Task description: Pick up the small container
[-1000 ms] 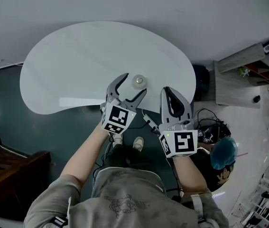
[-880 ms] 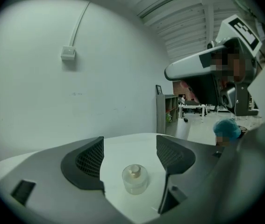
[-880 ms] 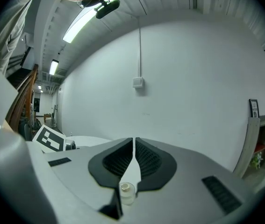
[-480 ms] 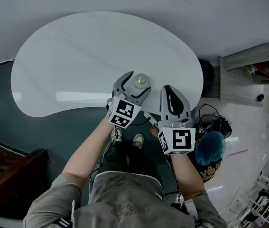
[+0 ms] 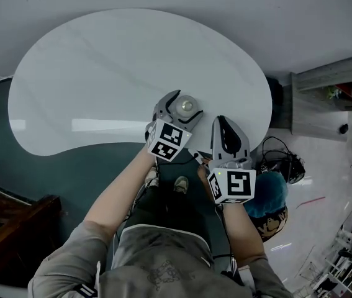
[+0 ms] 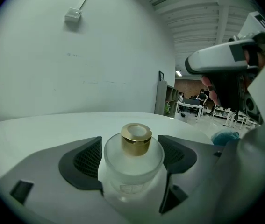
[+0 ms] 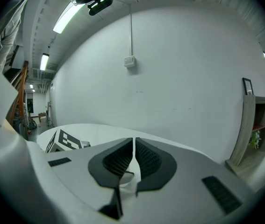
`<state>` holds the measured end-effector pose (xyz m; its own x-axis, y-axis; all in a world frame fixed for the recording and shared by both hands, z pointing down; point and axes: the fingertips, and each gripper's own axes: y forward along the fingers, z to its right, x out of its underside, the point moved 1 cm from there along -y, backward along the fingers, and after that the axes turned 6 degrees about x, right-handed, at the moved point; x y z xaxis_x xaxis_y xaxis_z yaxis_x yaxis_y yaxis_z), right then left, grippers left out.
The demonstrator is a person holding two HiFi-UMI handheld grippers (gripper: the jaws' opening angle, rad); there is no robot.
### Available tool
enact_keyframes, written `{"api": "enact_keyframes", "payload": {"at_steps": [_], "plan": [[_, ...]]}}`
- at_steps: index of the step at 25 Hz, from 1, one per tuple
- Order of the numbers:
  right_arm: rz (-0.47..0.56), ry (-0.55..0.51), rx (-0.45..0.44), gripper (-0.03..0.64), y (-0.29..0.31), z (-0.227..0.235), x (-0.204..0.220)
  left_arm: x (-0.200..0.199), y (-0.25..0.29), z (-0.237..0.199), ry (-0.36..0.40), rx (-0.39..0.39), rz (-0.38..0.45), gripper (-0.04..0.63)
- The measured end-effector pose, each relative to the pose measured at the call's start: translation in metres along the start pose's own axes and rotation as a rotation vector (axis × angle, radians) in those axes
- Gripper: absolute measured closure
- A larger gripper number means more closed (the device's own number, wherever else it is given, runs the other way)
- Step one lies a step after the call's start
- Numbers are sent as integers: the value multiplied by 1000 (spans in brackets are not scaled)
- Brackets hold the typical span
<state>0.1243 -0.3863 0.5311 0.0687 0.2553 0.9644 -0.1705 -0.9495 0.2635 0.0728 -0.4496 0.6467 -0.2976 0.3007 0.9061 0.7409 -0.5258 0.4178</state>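
Note:
The small container is a frosted glass jar with a gold cap, standing upright near the front edge of the white table. My left gripper is open, and the jar sits between its two dark pads, which stand close on either side. No squeeze on the glass shows. My right gripper hovers just right of it over the table's edge, jaws shut with nothing between them. In the right gripper view the shut gripper faces the wall, with the left gripper's marker cube at its left.
The table is kidney-shaped, with dark floor in front of it. A grey shelf unit stands at the right, with cables and a teal fuzzy thing on the floor. Dark wooden furniture sits at lower left.
My left gripper has moved forward from just short of the jar until its jaws lie on either side of it. The right gripper stays shut and has barely shifted.

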Motion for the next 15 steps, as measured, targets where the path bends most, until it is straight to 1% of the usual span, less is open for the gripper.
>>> {"api": "enact_keyframes", "payload": {"at_steps": [4, 8, 11, 15], "plan": [[-4, 6, 10, 580, 2, 2, 9, 7, 8, -1, 9, 5, -16, 244], [-5, 13, 8, 580, 1, 4, 19, 11, 13, -1, 24, -8, -18, 244], [-8, 13, 5, 580, 0, 4, 22, 11, 13, 1, 52, -14, -34, 246], [-4, 8, -7, 580, 1, 1, 23, 13, 14, 2, 74, 8, -64, 249]]}}
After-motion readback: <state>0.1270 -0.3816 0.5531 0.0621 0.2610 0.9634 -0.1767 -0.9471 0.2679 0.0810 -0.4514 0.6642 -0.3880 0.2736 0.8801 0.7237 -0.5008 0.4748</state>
